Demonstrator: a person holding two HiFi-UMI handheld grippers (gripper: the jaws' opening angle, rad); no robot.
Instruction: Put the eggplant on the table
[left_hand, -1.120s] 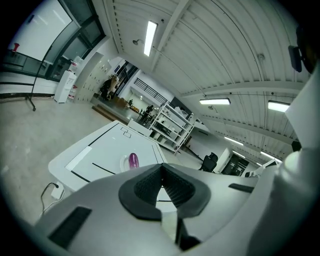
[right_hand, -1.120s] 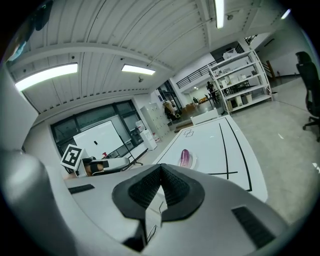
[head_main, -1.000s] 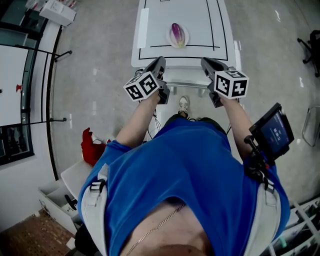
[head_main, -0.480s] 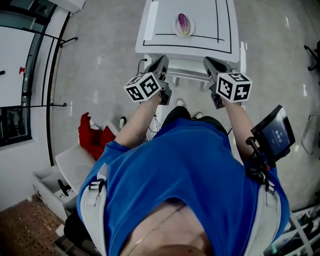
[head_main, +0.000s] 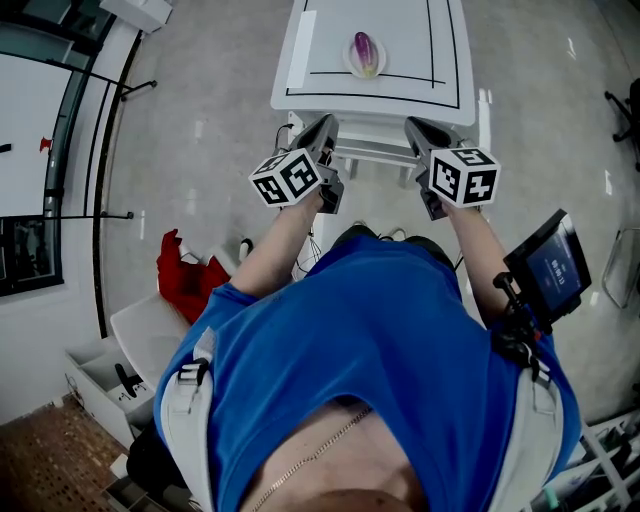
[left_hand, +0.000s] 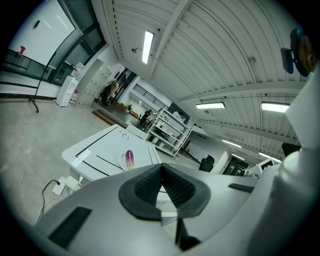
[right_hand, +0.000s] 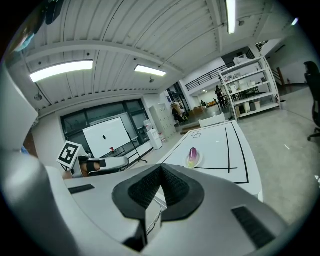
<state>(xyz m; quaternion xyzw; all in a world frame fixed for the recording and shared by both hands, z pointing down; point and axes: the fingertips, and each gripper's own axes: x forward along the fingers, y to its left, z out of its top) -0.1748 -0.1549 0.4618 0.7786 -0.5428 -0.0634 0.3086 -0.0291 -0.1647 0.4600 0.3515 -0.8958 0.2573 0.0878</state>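
A purple eggplant (head_main: 364, 50) lies on a small white plate (head_main: 352, 65) near the front edge of a white table (head_main: 320, 85) marked with black lines. Both grippers are held level in front of the person, short of the table. The left gripper (head_main: 323, 127) is shut with nothing in it, as is the right gripper (head_main: 417, 127). In the left gripper view the eggplant (left_hand: 129, 159) shows just above the closed jaws (left_hand: 161, 169). The right gripper view has the eggplant (right_hand: 192, 156) beyond its closed jaws (right_hand: 161, 167), and the left gripper (right_hand: 102, 163) at its left.
A red cloth (head_main: 185, 275) and open white drawers (head_main: 120, 370) lie on the floor at the left. A black-framed screen (head_main: 548, 265) hangs at the person's right. A power strip (left_hand: 59, 185) sits on the floor beside the table. Shelving racks (left_hand: 167, 130) stand beyond the table.
The table with the eggplant has slid a little up and right in the head view. Both grippers stay shut and keep nearly the same place before the person.
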